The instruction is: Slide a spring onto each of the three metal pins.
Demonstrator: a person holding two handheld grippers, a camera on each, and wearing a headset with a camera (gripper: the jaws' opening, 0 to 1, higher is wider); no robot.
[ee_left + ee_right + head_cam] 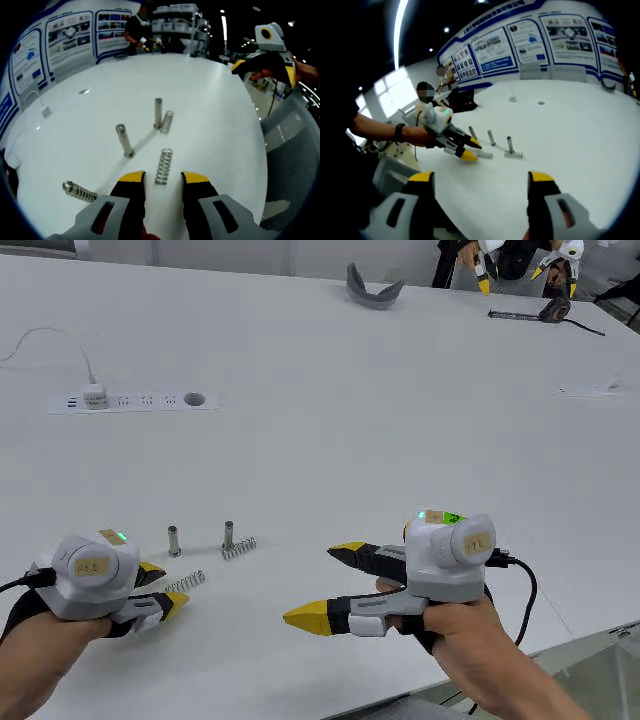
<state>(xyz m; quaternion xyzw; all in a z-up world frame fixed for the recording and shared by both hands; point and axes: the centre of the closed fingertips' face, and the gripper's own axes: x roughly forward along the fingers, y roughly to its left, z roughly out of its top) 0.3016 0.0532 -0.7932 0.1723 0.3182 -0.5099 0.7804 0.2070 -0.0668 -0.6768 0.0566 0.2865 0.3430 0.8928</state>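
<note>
- The left hand-held gripper (163, 179) hovers low over the tabletop (400, 420). Its jaws are part-open and empty, and the near spring (163, 166) lies loose just ahead of the gap between the tips.
- The right hand-held gripper (325, 585) hangs off to the side with its jaws spread wide, holding nothing, well apart from the parts.
- The step in hand looks like picking up that near spring. The jaws should close gently across the coil's middle, because thin wire will likely squash or squirt out under a hard pinch.
- Once lifted, the spring needs tipping upright, with its open end lined up over the near pin (123, 141), which stands bare just beyond it. A sideways knock could topple a pin that slim.
- The far pin (158, 112) also stands upright and bare, and the far spring (167, 122) lies at its foot.
- A third spring (79, 191) lies flat off to the left with a round metal end poking out. It may be a pin already sleeved, but I can't tell.
- The springs are small, silvery and open-coiled. The pins are short grey cylinders.
</note>
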